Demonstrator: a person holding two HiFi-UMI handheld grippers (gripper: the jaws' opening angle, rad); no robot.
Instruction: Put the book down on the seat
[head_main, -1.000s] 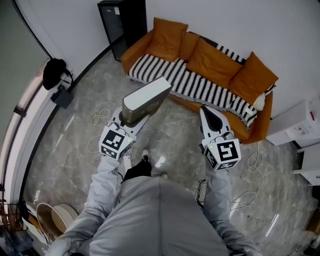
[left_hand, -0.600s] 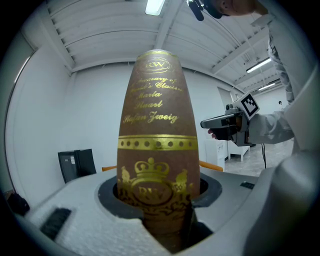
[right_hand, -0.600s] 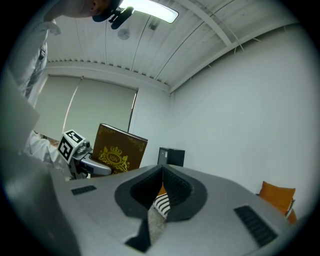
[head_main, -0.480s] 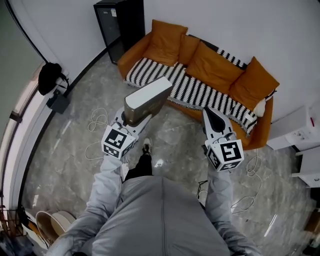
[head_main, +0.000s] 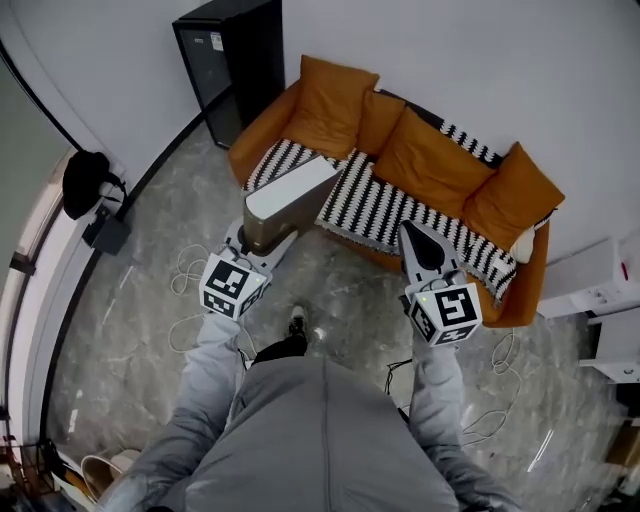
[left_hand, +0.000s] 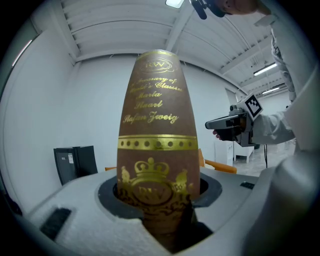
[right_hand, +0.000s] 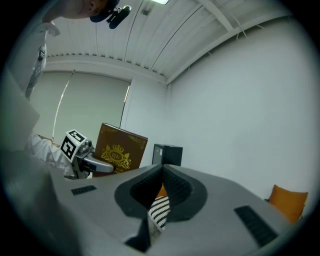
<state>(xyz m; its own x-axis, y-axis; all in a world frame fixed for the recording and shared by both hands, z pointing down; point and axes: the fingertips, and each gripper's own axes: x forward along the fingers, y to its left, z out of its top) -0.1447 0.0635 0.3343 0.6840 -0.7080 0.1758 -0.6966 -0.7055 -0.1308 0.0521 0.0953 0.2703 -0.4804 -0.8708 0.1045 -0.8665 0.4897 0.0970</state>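
Gripping book (head_main: 292, 193), left claw (head_main: 262, 236) points near level toward sofa (head_main: 432, 150); right claw (head_main: 421, 240) clenched, empty, alongside.

Room layout | orange sofa (head_main: 432, 150) with striped throw (head_main: 380, 205) against white wall (head_main: 480, 50) | black cabinet (head_main: 225, 55) left of sofa | grey marble floor (head_main: 120, 320) before sofa | white unit (head_main: 585, 280) right of sofa

R claw (right_hand: 162, 168) tips together, empty; L claw (right_hand: 100, 166) holds book (right_hand: 120, 149).
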